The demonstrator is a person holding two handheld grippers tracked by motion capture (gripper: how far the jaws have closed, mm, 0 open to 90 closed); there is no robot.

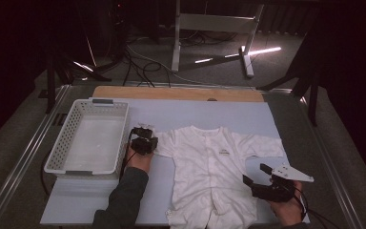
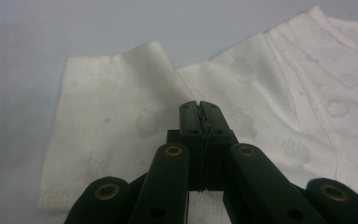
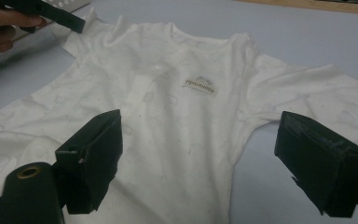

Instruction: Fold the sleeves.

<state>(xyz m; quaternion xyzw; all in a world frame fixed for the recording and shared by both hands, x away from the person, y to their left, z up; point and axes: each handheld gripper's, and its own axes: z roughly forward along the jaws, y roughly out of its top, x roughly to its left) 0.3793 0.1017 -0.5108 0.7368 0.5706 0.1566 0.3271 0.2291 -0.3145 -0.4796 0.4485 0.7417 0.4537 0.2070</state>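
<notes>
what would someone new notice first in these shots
The white baby romper spread flat on the pale blue mat at mid-table draws the eye first, a small label on its chest. The left claw is shut on the romper's sleeve at the left, while the right claw hangs open over the romper's lower right side. A white plastic basket sits at the mat's left edge.

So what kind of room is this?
Probably a lab or workshop set up for recording. A work table holds a white baby suit and a basket, with loose cables and a metal stand behind.
</notes>
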